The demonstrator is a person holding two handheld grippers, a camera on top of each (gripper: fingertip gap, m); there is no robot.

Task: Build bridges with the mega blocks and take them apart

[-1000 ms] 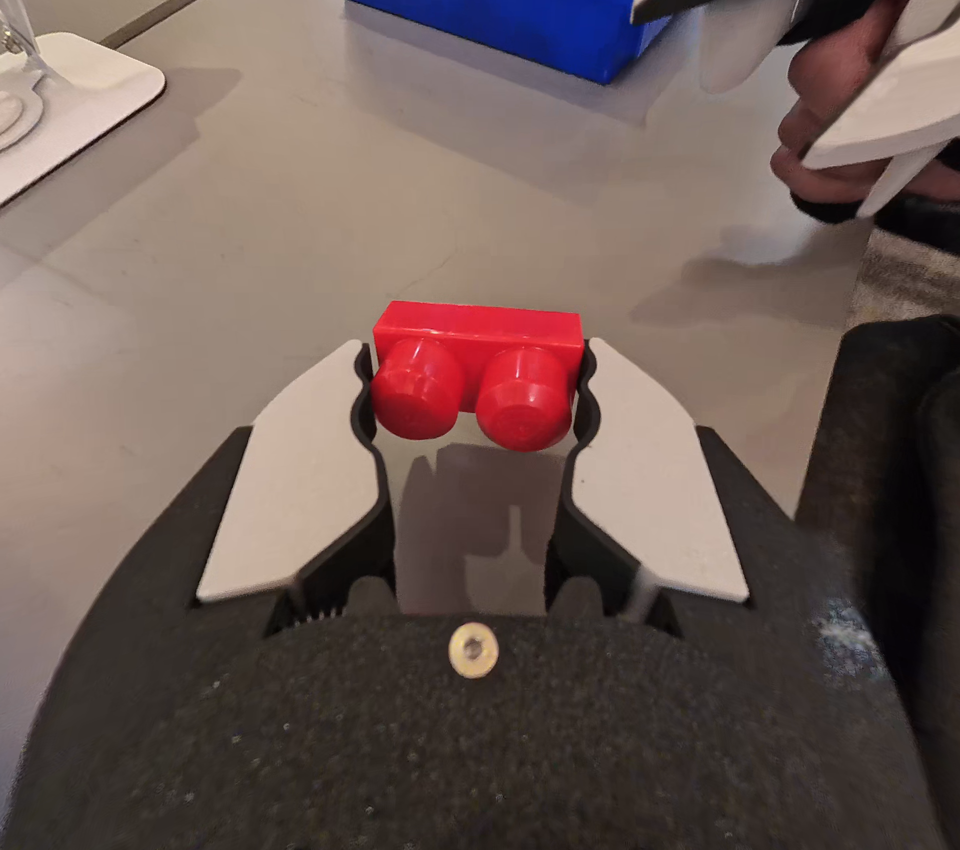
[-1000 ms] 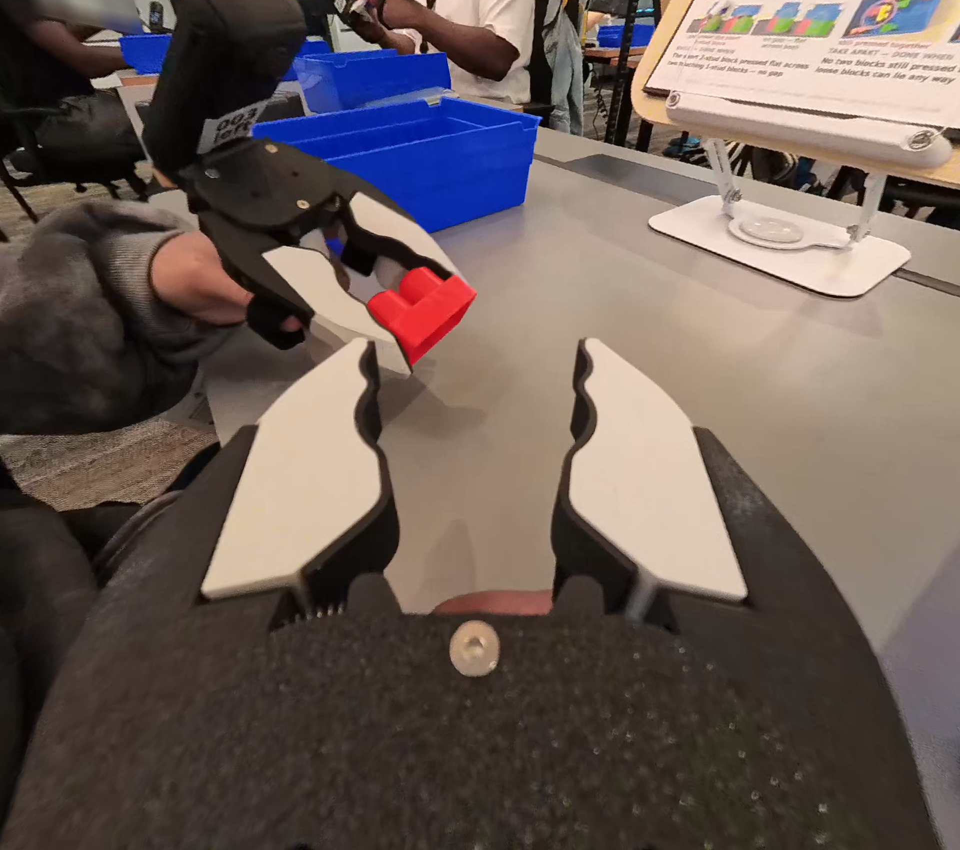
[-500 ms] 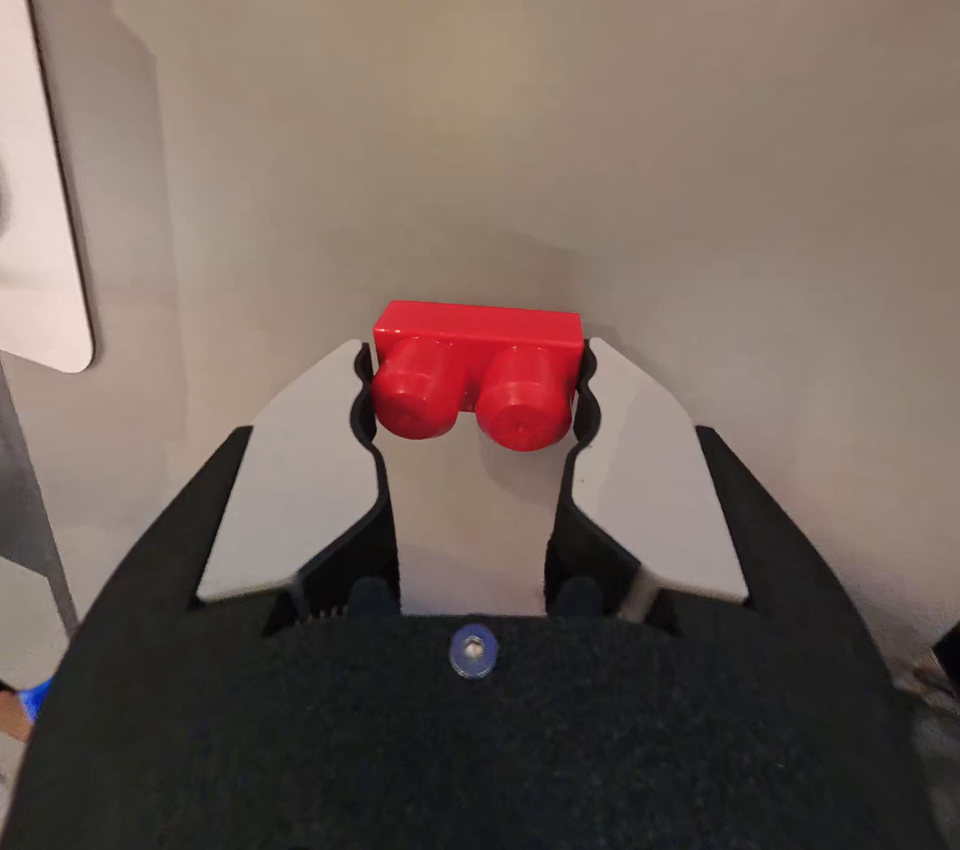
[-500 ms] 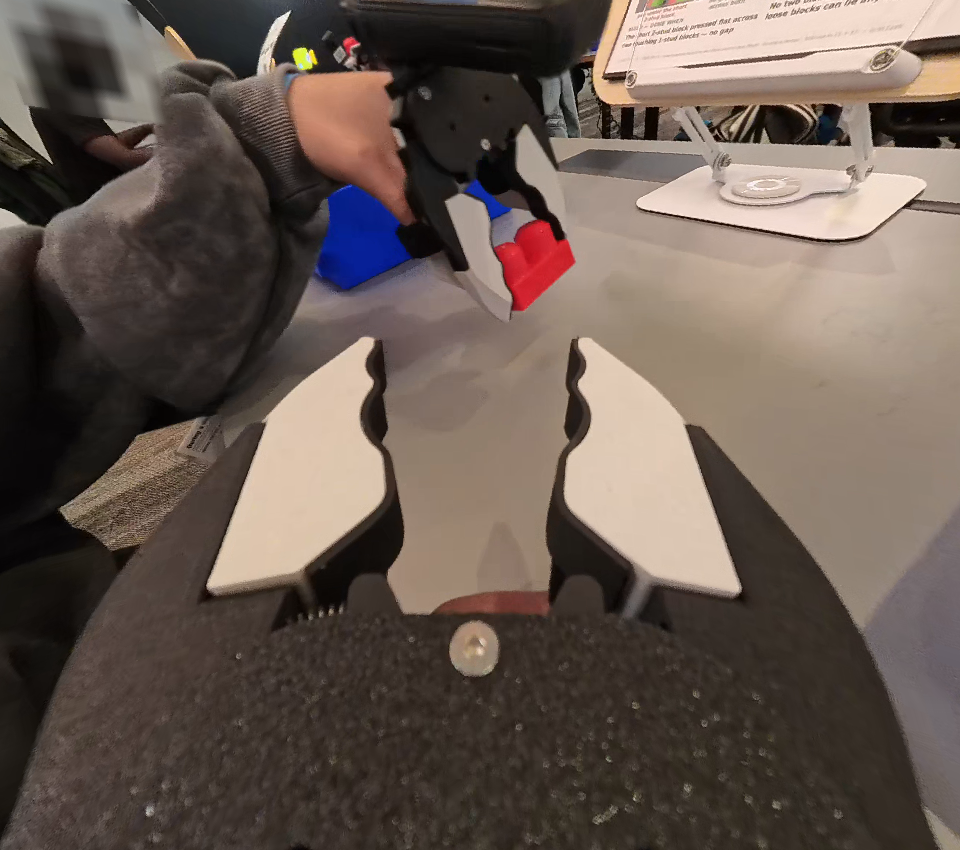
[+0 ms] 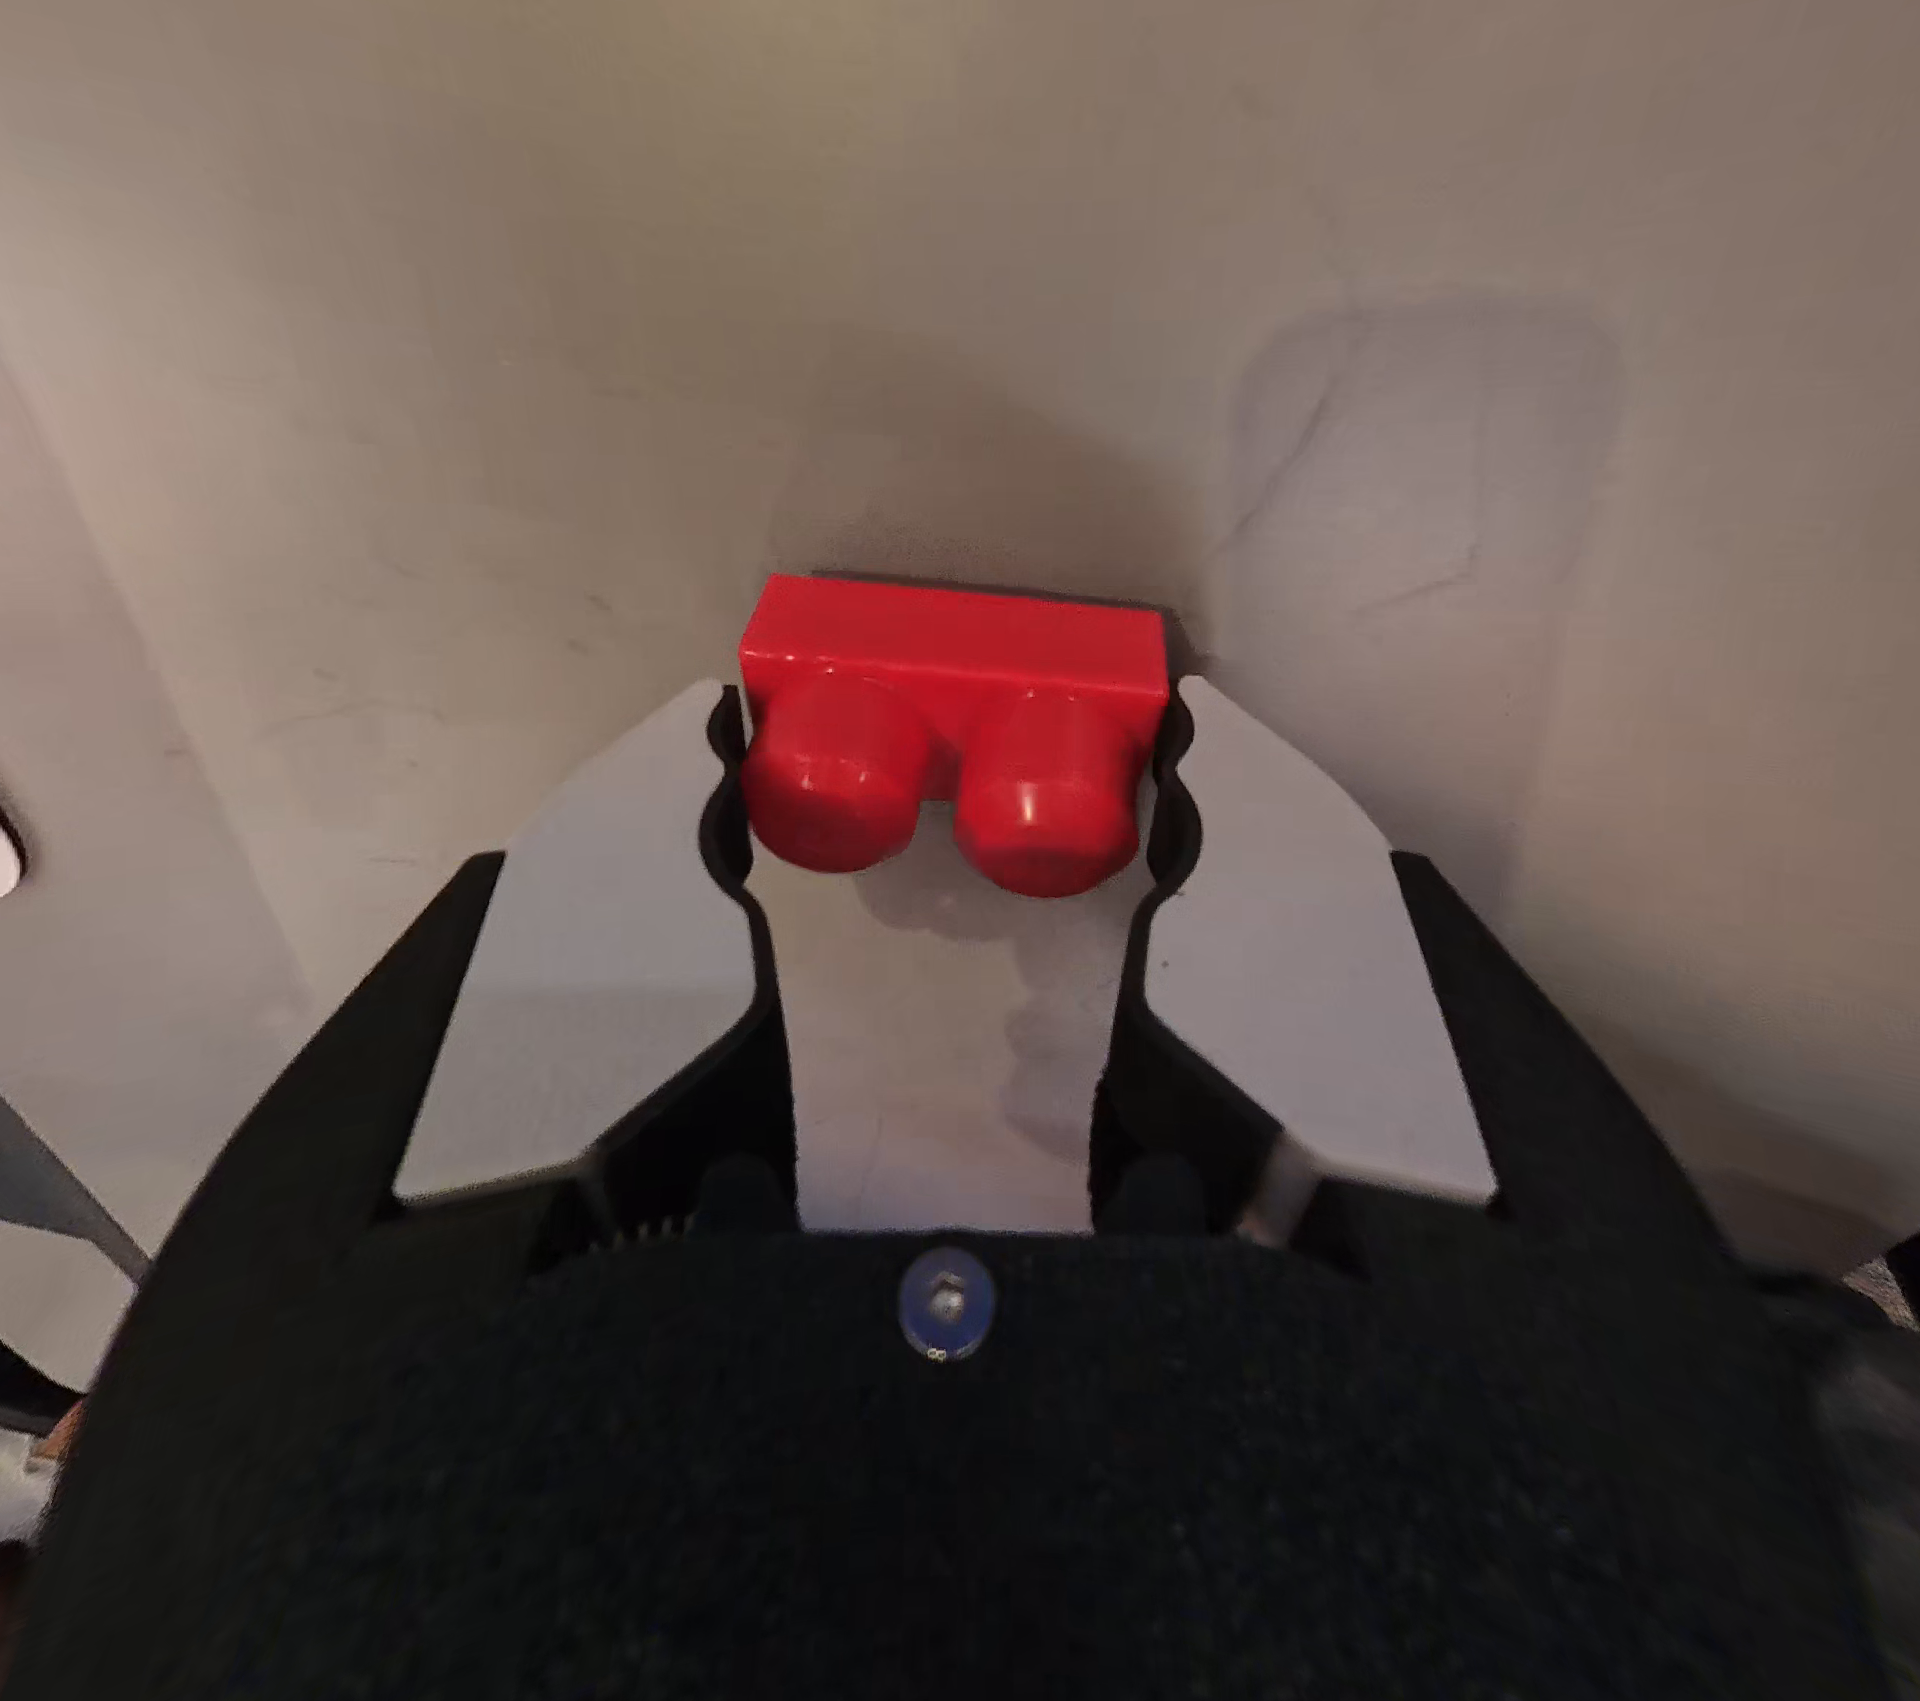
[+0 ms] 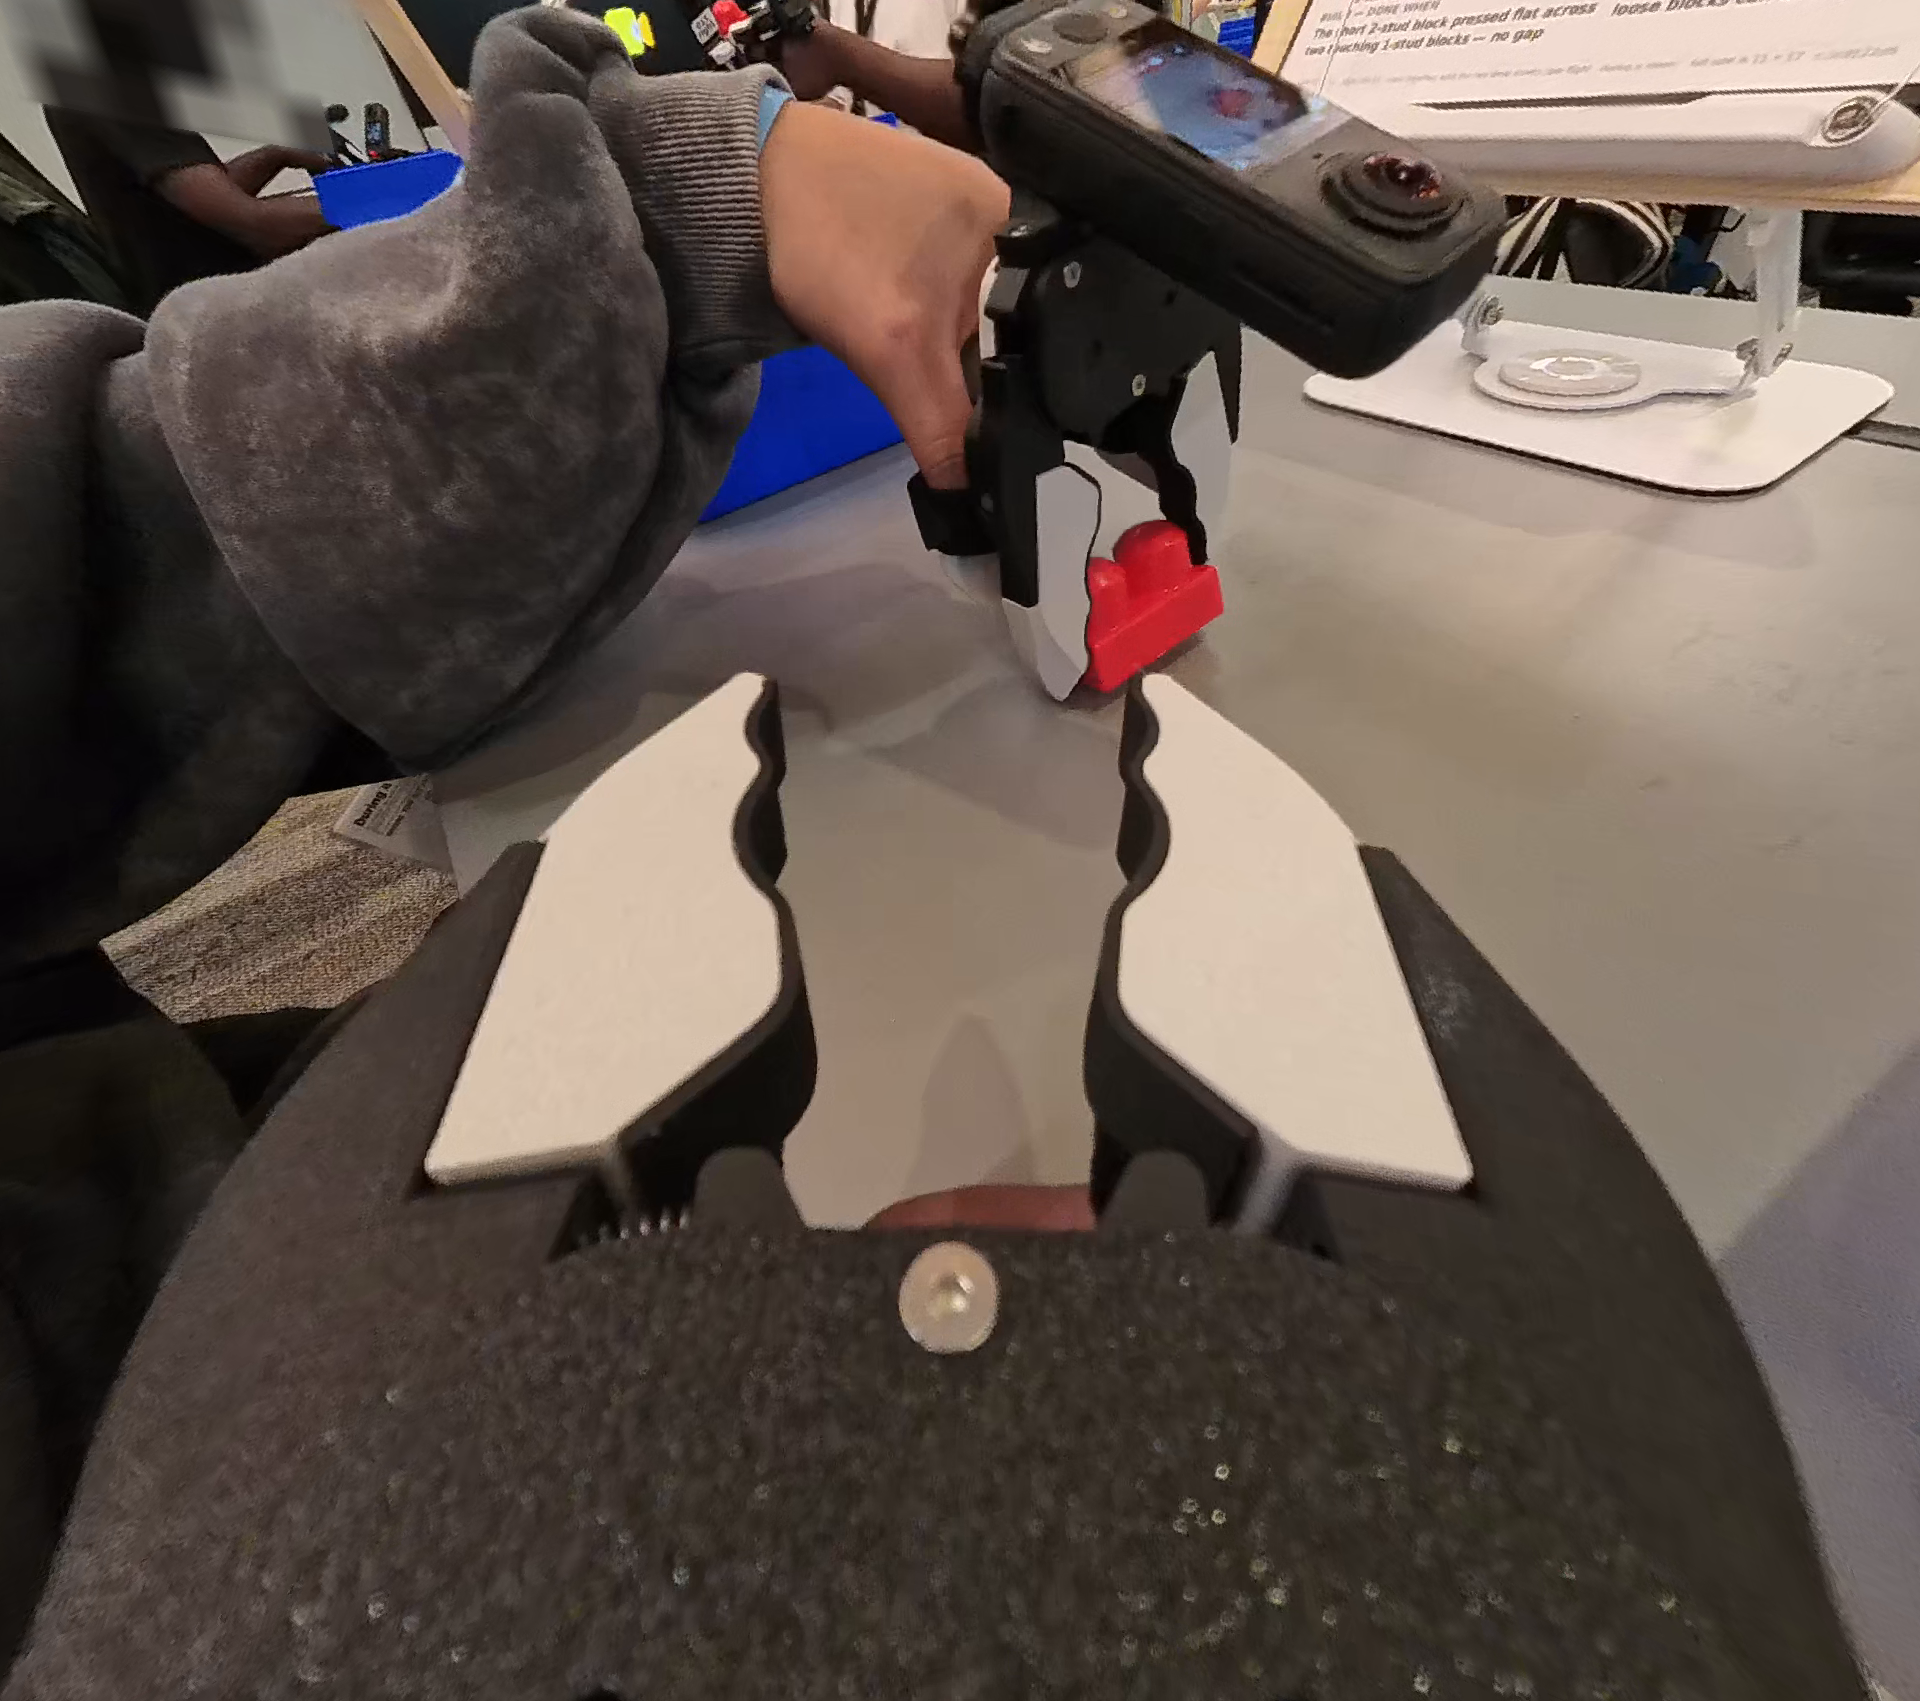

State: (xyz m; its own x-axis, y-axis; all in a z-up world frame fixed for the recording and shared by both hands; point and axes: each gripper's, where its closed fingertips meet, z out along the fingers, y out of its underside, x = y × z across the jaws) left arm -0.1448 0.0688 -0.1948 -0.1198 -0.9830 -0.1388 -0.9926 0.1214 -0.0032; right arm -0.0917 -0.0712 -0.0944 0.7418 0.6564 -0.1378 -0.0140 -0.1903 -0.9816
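Red two-stud mega block (image 5: 951,695), rigid, light and slick-looking plastic, sits clamped by its short ends in the left tool (image 5: 951,763), seemingly touching the grey worktop (image 5: 935,197), while the right tool (image 6: 948,778) hangs spread and empty just beside it.

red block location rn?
Clamped in the left gripper, the red block sits at or just above the grey table, ahead of the open right gripper.

Workroom: shared tables (image 6: 1558,716), blue bins (image 6: 800,425)
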